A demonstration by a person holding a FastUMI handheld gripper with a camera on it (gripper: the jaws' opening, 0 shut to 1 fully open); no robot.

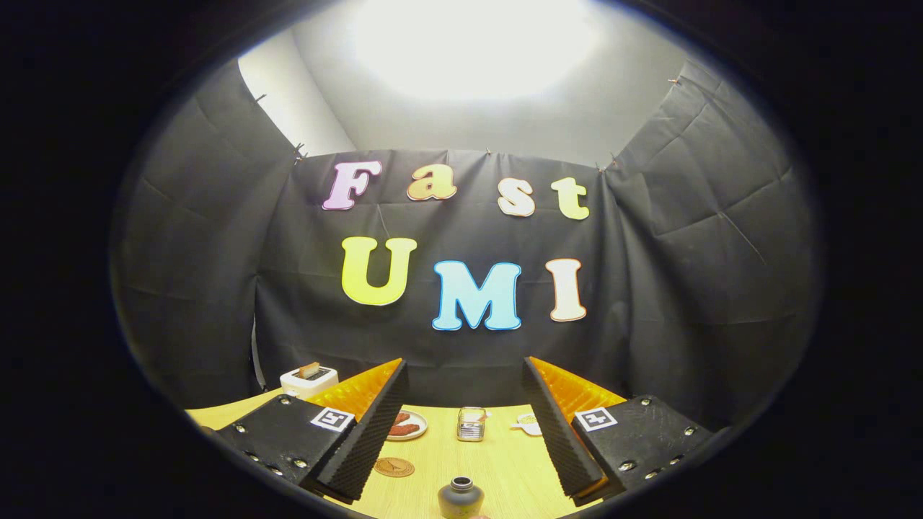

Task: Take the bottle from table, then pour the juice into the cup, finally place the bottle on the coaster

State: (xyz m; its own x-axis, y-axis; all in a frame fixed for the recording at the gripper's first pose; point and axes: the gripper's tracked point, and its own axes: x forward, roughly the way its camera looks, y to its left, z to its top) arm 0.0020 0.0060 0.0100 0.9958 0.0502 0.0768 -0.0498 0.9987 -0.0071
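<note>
Between my fingers point(461, 425), spread wide and gripping nothing: the bottle point(460, 497) at the near edge of the worktop point(497, 461).

My view is raised, so I see the dark bottle from above: a rounded shoulder narrowing to a short neck and cap. Beyond it, toward the worktop's far edge, stand the clear cup point(471, 423) and a plate of food point(406, 425); the round coaster point(394, 467) lies just beside my left finger. I judge the bottle rigid and smooth, likely slippery, and weighted low by its juice. I would grip the wide body below the shoulder, both fingers flat on it, not on the narrow neck.
</note>
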